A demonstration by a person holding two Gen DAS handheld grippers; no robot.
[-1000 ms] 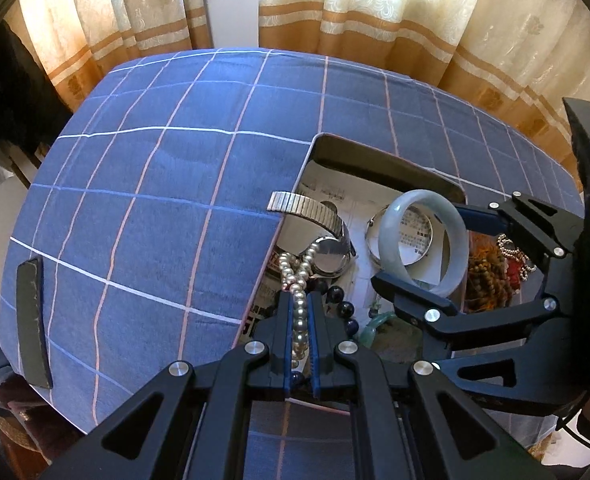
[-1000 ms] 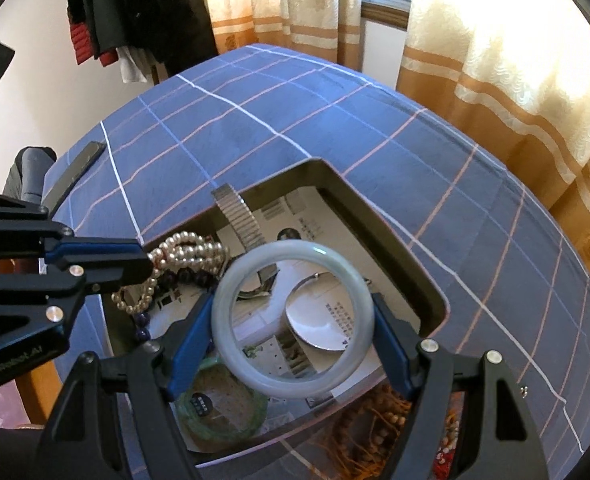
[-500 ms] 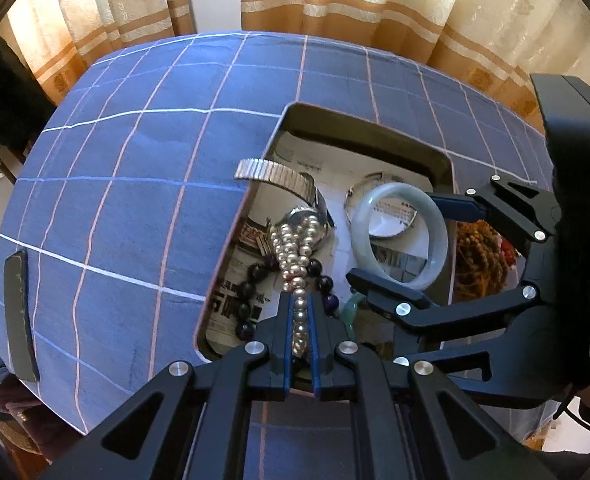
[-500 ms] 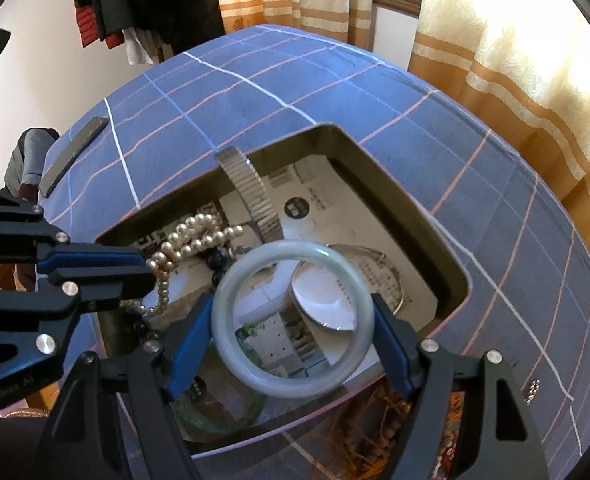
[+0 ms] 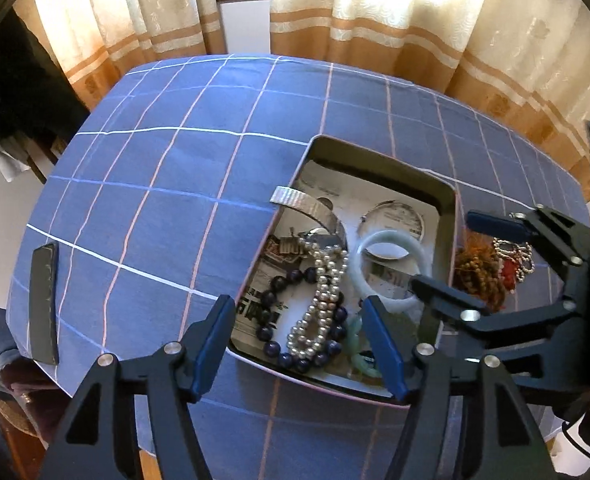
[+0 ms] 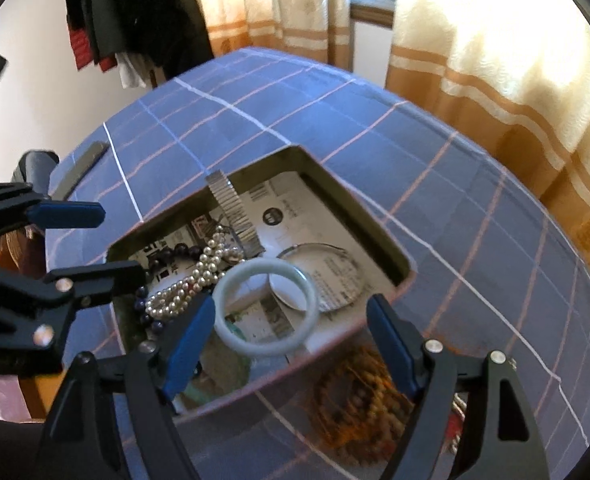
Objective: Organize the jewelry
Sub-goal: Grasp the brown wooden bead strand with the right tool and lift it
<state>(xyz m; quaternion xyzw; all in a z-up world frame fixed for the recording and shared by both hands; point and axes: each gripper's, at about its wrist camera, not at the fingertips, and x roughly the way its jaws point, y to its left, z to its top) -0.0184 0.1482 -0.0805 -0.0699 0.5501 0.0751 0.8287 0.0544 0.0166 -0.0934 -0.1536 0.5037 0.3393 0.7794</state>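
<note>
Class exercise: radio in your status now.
Left tool opening, nothing between. Right tool opening, clear of bangle. Pearls in tin. Nothing blocking.

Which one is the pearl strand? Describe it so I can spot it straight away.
Find the open tin box set in the blue checked tablecloth. In its near left part, the pearl strand lies across dark blue beads, left of the pale jade bangle. It is the only string of small, shiny white beads.

Both wrist views look steeply down, sharing the tin (image 5: 447, 216).
</note>
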